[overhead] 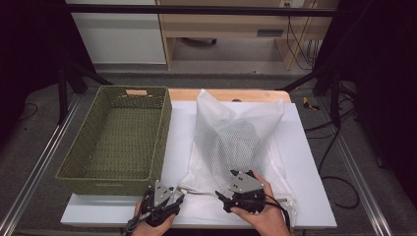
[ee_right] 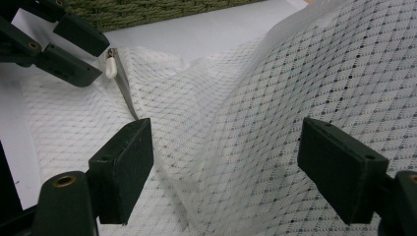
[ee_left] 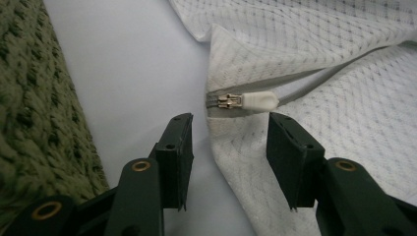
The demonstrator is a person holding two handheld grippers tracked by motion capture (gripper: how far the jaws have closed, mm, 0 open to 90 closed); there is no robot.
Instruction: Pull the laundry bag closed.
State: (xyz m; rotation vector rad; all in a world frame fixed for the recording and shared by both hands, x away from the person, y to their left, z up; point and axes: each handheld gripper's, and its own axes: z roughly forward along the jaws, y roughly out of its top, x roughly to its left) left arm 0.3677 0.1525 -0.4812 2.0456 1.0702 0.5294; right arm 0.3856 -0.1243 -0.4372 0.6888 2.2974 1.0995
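With the white mesh laundry bag [overhead: 241, 142] lying on the table [overhead: 314, 196] beside the basket [overhead: 118, 137], both grippers stood spread and empty, so the left gripper [ee_left: 229, 129] needed to close squarely on the zipper pull [ee_left: 259, 101].

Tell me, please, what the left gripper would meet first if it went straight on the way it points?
Most likely the white zipper pull at the corner of the mesh bag: it lies just ahead of the left gripper, whose jaws stand open around nothing, though depth is hard to judge.
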